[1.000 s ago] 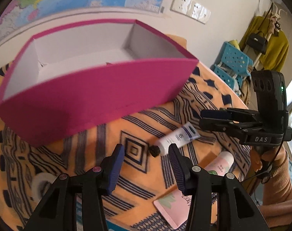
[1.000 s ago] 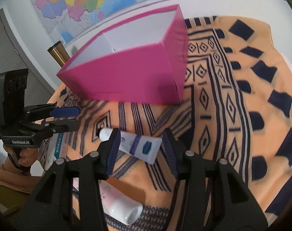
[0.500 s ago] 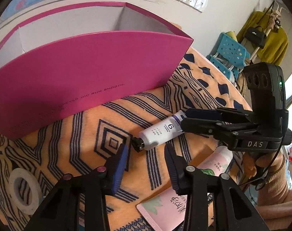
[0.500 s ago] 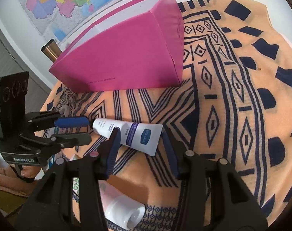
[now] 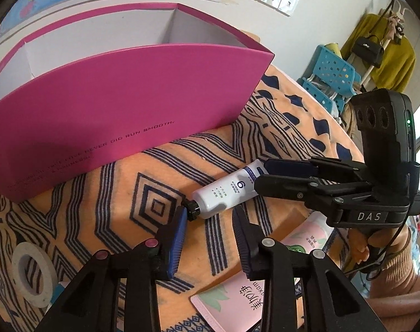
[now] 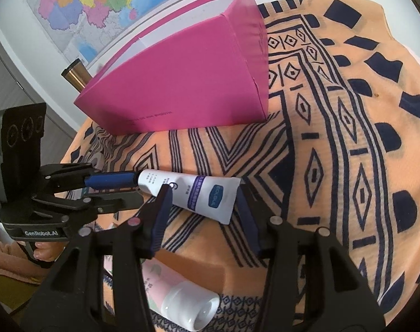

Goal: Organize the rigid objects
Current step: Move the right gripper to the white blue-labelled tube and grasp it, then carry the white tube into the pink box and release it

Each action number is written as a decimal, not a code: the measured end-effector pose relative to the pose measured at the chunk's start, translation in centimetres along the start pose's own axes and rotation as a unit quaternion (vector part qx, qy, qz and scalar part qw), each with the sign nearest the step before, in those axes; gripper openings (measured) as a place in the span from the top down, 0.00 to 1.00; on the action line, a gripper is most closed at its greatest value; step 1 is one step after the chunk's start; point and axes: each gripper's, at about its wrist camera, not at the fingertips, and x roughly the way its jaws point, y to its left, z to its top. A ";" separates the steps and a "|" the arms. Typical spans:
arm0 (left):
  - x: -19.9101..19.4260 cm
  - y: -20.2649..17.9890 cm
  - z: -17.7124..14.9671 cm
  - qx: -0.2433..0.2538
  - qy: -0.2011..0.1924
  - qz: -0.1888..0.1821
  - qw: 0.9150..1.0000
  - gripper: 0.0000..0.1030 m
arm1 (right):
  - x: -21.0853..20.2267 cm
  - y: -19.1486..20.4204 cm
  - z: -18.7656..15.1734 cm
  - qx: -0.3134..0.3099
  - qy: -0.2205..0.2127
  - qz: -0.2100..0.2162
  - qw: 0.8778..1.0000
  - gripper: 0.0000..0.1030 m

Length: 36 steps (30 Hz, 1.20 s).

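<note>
Left wrist view: 1 white tube (image 5: pixel 226 195) with a black cap lies on the orange patterned cloth (image 5: pixel 113 193), in front of 1 magenta box (image 5: pixel 121 105) that stands open-topped. The left gripper (image 5: pixel 210 231) has just been closing its jaws; the cap end sits near the left finger's tip, but the 2 pads do not press on it, so the jaws stand narrowly parted with nothing held. The right gripper (image 5: pixel 261 175) reaches in from the right, its 2 fingers along the tube's flat end. 1 tape roll (image 5: pixel 30 274) lies at lower left, and 1 pink tube (image 5: pixel 301 244) and 1 pink packet (image 5: pixel 237 301) at lower right.

Right wrist view: the right gripper's (image 6: pixel 203 203) jaws straddle the white tube's (image 6: pixel 193 193) flat end, parted and not clamping it. The left gripper (image 6: pixel 133 186) points at the cap end. 1 pink tube (image 6: pixel 179 296) lies below.
</note>
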 end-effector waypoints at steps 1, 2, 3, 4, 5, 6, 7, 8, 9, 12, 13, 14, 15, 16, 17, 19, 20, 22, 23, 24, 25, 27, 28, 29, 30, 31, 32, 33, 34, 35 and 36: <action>0.0 0.0 0.0 -0.001 0.000 0.000 1.000 0.68 | 0.0 0.0 0.0 0.000 -0.001 -0.001 1.000 0.50; 0.0 0.0 0.0 -0.001 0.000 0.000 1.000 0.68 | -0.1 0.1 0.1 -0.001 -0.002 -0.001 1.000 0.50; 0.0 0.1 0.0 -0.003 0.000 0.000 1.000 0.68 | -0.2 0.1 0.1 -0.001 -0.004 -0.001 1.000 0.50; -0.1 0.1 0.0 -0.005 0.000 -0.001 1.000 0.68 | -0.3 0.2 0.1 -0.001 -0.005 0.000 1.000 0.50; -0.2 0.1 0.0 -0.005 -0.001 -0.003 1.000 0.68 | -0.4 0.2 0.2 -0.001 -0.007 0.002 1.000 0.50; -0.3 0.1 0.0 -0.006 -0.003 -0.003 1.000 0.68 | -0.6 0.3 0.3 -0.001 -0.010 0.002 1.000 0.50; -0.4 0.0 0.1 -0.006 -0.005 -0.002 1.000 0.68 | -0.7 0.4 0.2 -0.001 -0.012 0.002 1.000 0.50; -0.6 0.0 0.0 -0.006 -0.006 -0.001 1.000 0.68 | -0.9 0.5 0.3 -0.002 -0.015 0.002 1.000 0.50; -0.7 0.0 0.0 -0.005 -0.008 -0.002 1.000 0.68 | -1.0 0.7 0.3 -0.004 -0.018 0.003 1.000 0.50; -1.6 -0.1 0.1 -0.004 -0.021 -0.006 1.000 0.68 | -1.5 1.2 0.5 -0.011 -0.024 -0.001 1.000 0.50; -1.8 -0.1 0.1 -0.005 -0.023 -0.007 1.000 0.68 | -1.8 1.4 0.7 -0.014 -0.028 -0.001 1.000 0.50; -2.2 -0.1 0.2 -0.006 -0.027 -0.008 1.000 0.68 | -1.9 1.5 0.7 -0.015 -0.030 -0.001 0.999 0.50; -2.4 -0.1 0.2 -0.006 -0.030 -0.008 0.999 0.68 | -2.2 1.7 0.8 -0.018 -0.033 0.000 0.999 0.50; -2.8 -0.1 0.3 -0.006 -0.034 -0.008 0.999 0.68 | -2.4 1.9 0.9 -0.020 -0.036 0.000 0.999 0.50; -3.1 -0.1 0.3 -0.006 -0.037 -0.008 0.999 0.68 | -2.6 2.1 1.1 -0.023 -0.040 0.000 0.999 0.50; -3.9 -0.2 0.4 -0.007 -0.046 -0.010 0.999 0.68 | -3.1 2.6 1.4 -0.030 -0.047 0.000 0.998 0.50; -4.3 -0.2 0.5 -0.007 -0.050 -0.011 0.999 0.68 | -3.3 2.7 1.5 -0.033 -0.049 -0.001 0.998 0.50; -5.1 -0.2 0.7 -0.005 -0.060 -0.013 0.998 0.68 | -3.7 3.2 1.9 -0.040 -0.056 -0.002 0.998 0.50; -5.7 -0.3 0.8 -0.004 -0.065 -0.012 0.998 0.68 | -4.1 3.5 2.2 -0.045 -0.061 -0.002 0.997 0.50; -6.1 -0.4 0.9 -0.002 -0.069 -0.012 0.998 0.68 | -4.3 3.7 2.4 -0.049 -0.064 -0.002 0.997 0.50; -6.5 -0.5 1.1 0.000 -0.074 -0.009 0.997 0.68 | -4.6 3.9 2.7 -0.052 -0.069 -0.001 0.996 0.50; -7.3 -0.6 1.4 0.003 -0.082 -0.007 0.997 0.68 | -5.2 4.4 3.2 -0.061 -0.078 0.001 0.995 0.50; -7.6 -0.6 1.5 0.004 -0.087 -0.008 0.996 0.68 | -5.4 4.7 3.5 -0.066 -0.083 0.000 0.994 0.50; -8.0 -0.5 1.8 0.004 -0.092 -0.008 0.996 0.68 | -5.6 5.0 3.9 -0.071 -0.087 -0.003 0.994 0.50; -8.3 -0.5 1.9 0.005 -0.094 -0.008 0.995 0.68 | -5.8 5.2 4.1 -0.075 -0.091 -0.003 0.993 0.50; -8.5 -0.5 2.1 0.005 -0.098 -0.007 0.995 0.68 | -6.0 5.5 4.4 -0.080 -0.095 -0.004 0.992 0.50; -8.9 -0.4 2.4 0.005 -0.103 -0.005 0.995 0.68 | -6.2 5.7 4.7 -0.085 -0.099 -0.005 0.991 0.50; -9.0 -0.4 2.6 0.005 -0.105 -0.004 0.994 0.68 | -6.4 5.9 5.0 -0.089 -0.103 -0.004 0.991 0.50; -9.1 -0.4 2.9 0.006 -0.108 -0.003 0.994 0.68 | -6.6 6.2 5.4 -0.095 -0.107 -0.005 0.990 0.50; -9.4 -0.4 3.3 0.007 -0.113 0.000 0.994 0.68 | -6.6 6.3 5.6 -0.098 -0.109 -0.006 0.989 0.50; -9.5 -0.4 3.6 0.007 -0.116 0.002 0.993 0.68 | -6.7 6.5 5.9 -0.102 -0.112 -0.007 0.988 0.50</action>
